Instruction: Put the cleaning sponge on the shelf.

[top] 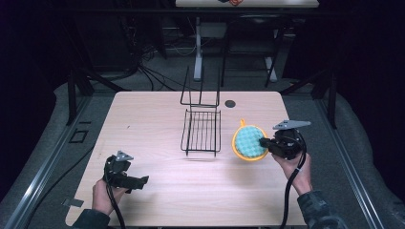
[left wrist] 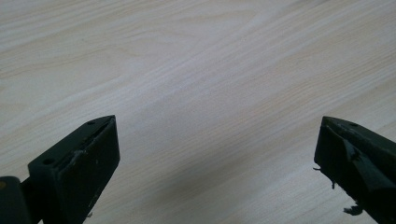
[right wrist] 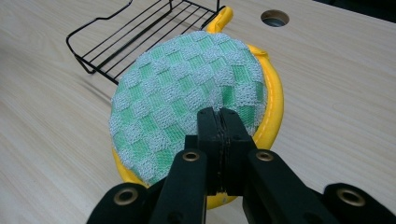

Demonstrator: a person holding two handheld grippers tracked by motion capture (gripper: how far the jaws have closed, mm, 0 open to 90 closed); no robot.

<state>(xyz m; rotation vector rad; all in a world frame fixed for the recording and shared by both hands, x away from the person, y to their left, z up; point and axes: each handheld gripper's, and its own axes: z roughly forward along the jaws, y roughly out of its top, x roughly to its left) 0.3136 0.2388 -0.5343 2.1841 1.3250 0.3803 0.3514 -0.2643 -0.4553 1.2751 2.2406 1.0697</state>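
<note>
**One pot holder, one wire rack, two grippers on the table**

One round pot holder point(top: 249, 142) is in hand: green-and-pale checked cloth on the face, a yellow border around it and one yellow loop at its far edge. It sits at the right of the wooden table point(top: 157, 191), just beside the one black wire rack point(top: 201, 129), whose near right corner lies close to the loop in the right gripper view. Whether the pot holder rests fully on the wood or is lifted at its near edge cannot be told.

Two grippers are in play. The right gripper point(top: 265, 142), held by the person's right hand point(top: 297, 167), has its two black jaws pressed together on the near rim of the pot holder; the right gripper view shows the pads meeting with the checked cloth and yellow edge pinched between them. The left gripper point(top: 141, 181), in the left hand point(top: 101, 193) at the near left of the table, is well apart from both rack and pot holder. Its two jaws stand wide, with bare wood between them and nothing held.

One round hole point(top: 230, 103) is cut in the table beyond the rack's right side.
</note>
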